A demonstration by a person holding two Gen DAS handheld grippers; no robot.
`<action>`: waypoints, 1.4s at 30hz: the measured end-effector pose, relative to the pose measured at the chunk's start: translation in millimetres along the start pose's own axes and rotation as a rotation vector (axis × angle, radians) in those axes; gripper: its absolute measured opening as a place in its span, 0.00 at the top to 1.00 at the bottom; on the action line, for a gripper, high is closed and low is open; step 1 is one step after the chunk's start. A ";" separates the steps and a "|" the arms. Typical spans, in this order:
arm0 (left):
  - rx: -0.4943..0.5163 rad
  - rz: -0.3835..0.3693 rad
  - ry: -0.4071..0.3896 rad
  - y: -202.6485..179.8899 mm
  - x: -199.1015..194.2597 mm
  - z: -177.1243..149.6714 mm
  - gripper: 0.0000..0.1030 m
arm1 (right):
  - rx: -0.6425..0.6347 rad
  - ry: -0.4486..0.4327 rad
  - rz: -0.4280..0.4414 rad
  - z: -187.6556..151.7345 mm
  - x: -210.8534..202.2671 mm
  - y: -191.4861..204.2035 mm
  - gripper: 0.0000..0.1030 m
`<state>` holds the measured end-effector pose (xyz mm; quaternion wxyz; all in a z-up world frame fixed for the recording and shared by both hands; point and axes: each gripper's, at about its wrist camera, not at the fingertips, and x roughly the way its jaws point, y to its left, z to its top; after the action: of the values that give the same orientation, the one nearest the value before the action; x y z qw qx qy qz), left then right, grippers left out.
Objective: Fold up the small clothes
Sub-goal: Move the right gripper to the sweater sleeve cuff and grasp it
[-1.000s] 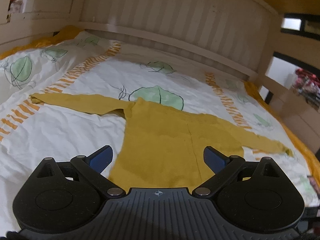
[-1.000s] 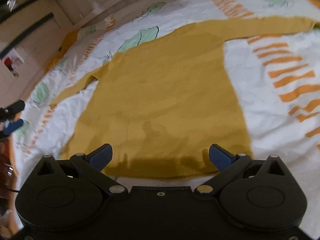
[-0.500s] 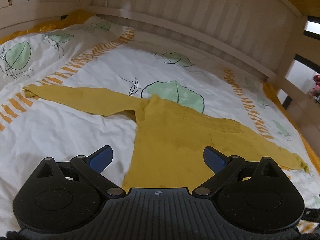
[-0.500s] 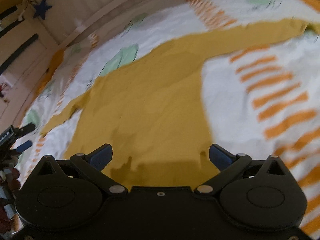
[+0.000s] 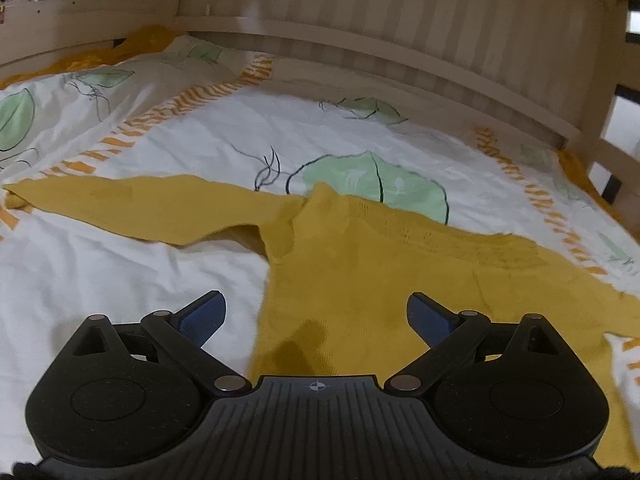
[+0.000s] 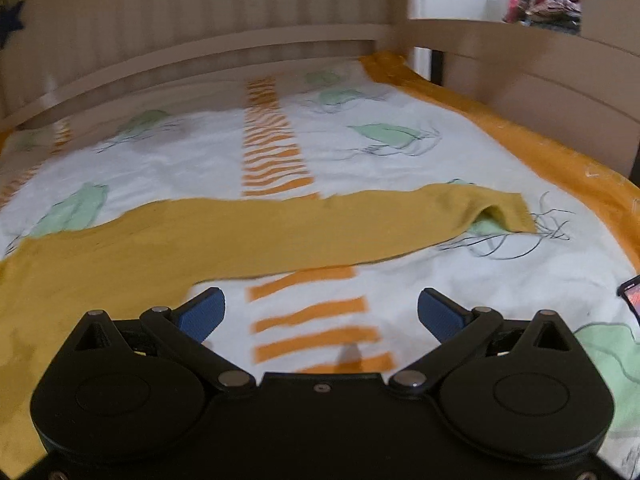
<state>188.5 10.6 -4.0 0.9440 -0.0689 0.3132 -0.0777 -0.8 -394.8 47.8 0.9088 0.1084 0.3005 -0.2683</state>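
Observation:
A small mustard-yellow long-sleeved top point(image 5: 360, 280) lies flat on the bed, both sleeves spread out sideways. In the left wrist view its left sleeve point(image 5: 132, 204) stretches to the left edge, and my left gripper point(image 5: 316, 314) hovers open over the top's left side edge, holding nothing. In the right wrist view the top's body point(image 6: 80, 264) fills the left side and its right sleeve point(image 6: 340, 224) runs across to a slightly curled cuff point(image 6: 500, 212). My right gripper point(image 6: 320, 312) is open and empty above the bedsheet, just below that sleeve.
The bedsheet point(image 5: 120, 280) is white with green leaves and orange stripes point(image 6: 316, 316). A slatted wooden rail point(image 5: 360, 40) closes the far side, another rail point(image 6: 520, 72) the right. A phone point(image 6: 632, 296) lies at the right edge. An orange blanket border point(image 6: 520, 136) runs along the right.
Both grippers have lowered and swung apart: the left view moved in toward the top's left shoulder, the right view swung right from the body to the right sleeve. Both stayed open.

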 end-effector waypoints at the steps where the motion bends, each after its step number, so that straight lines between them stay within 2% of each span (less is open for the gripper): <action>1: 0.010 0.002 -0.004 -2.6 5.2 -2.9 0.05 | 0.010 0.007 -0.014 4.0 8.1 -9.0 0.01; 4: 0.050 0.001 -0.023 -11.6 19.3 -10.4 0.05 | 0.008 0.043 -0.067 14.6 31.1 -27.2 0.03; 7: 0.089 -0.001 -0.023 -18.1 31.0 -19.4 0.04 | 0.023 0.087 -0.107 26.8 56.2 -43.2 0.10; 11: 0.100 0.000 0.061 -17.8 48.9 -30.0 0.04 | 0.140 0.139 -0.116 37.8 81.5 -76.6 0.18; 14: 0.143 0.021 0.089 -22.7 54.4 -30.7 0.00 | 0.225 0.157 -0.139 42.8 99.7 -99.3 0.25; 17: 0.209 0.066 0.088 -33.1 56.5 -35.9 0.00 | 0.336 0.175 -0.145 45.1 116.9 -122.6 0.26; 25: 0.195 0.056 0.075 -30.9 58.2 -38.0 0.00 | 0.586 0.146 -0.125 46.4 145.1 -165.5 0.26; 27: 0.195 0.056 0.074 -31.9 59.8 -37.2 0.00 | 0.618 0.130 -0.120 48.3 148.4 -170.0 0.30; 30: 0.193 0.053 0.072 -31.4 60.7 -36.9 0.00 | 0.660 0.129 -0.131 48.9 153.7 -174.4 0.50; 32: 0.192 0.054 0.071 -31.6 60.6 -37.4 0.00 | 0.659 0.131 -0.107 49.1 154.6 -174.8 0.78; 33: 0.192 0.053 0.072 -31.4 60.4 -36.9 0.00 | 0.650 0.128 -0.093 50.9 154.1 -173.2 0.83; 35: 0.190 0.051 0.072 -30.9 60.5 -36.6 0.00 | 0.608 0.106 -0.077 58.8 147.5 -165.6 0.85; 39: 0.184 0.046 0.072 -30.3 61.1 -35.6 0.00 | 0.404 0.054 -0.055 88.8 125.2 -126.1 0.85; 42: 0.182 0.045 0.072 -30.0 61.1 -35.8 0.00 | 0.295 0.015 0.028 110.7 103.3 -85.8 0.86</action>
<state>212.2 -33.2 -62.5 0.9360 0.0269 0.3400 -0.0872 75.6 -549.5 70.5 0.8844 0.2470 0.2630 -0.2961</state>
